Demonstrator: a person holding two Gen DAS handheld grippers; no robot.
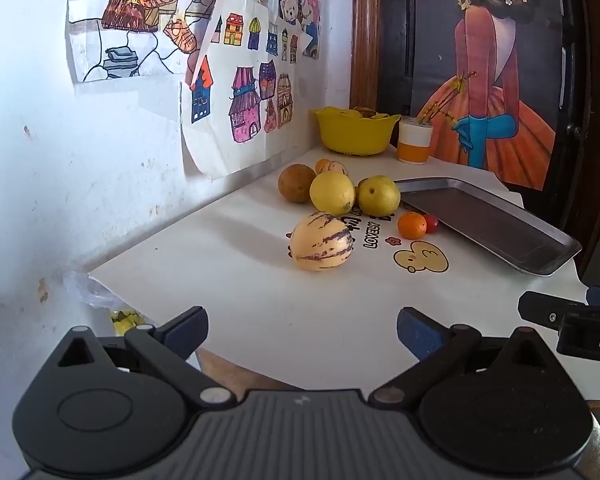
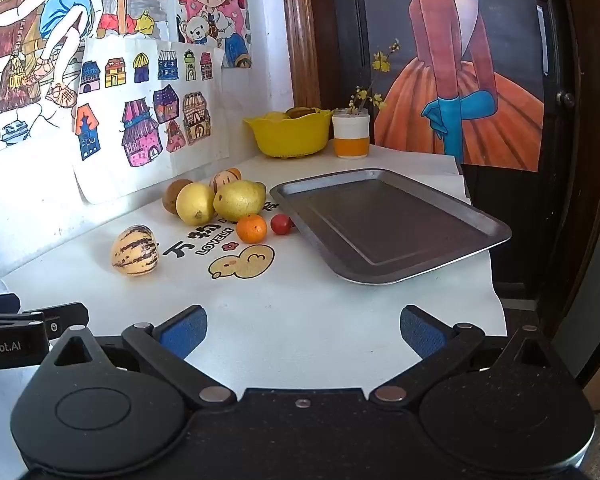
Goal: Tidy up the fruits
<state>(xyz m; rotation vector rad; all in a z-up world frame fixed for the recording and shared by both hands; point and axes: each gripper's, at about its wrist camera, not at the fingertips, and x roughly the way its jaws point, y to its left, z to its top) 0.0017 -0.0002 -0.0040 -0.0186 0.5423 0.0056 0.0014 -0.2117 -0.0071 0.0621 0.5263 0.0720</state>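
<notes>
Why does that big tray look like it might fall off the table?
The dark rectangular metal tray lies askew on the white table, and its near corner pokes past the table's right edge, so it may tip if bumped. The loose fruit beside it, like the striped cream melon, looks unharmed, with nothing spilled.

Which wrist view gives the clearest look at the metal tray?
The right wrist view: the whole metal tray shows, rim and empty floor, right of the fruit. The left wrist view catches the tray at a flatter angle near the right side, its inside harder to read.
</notes>
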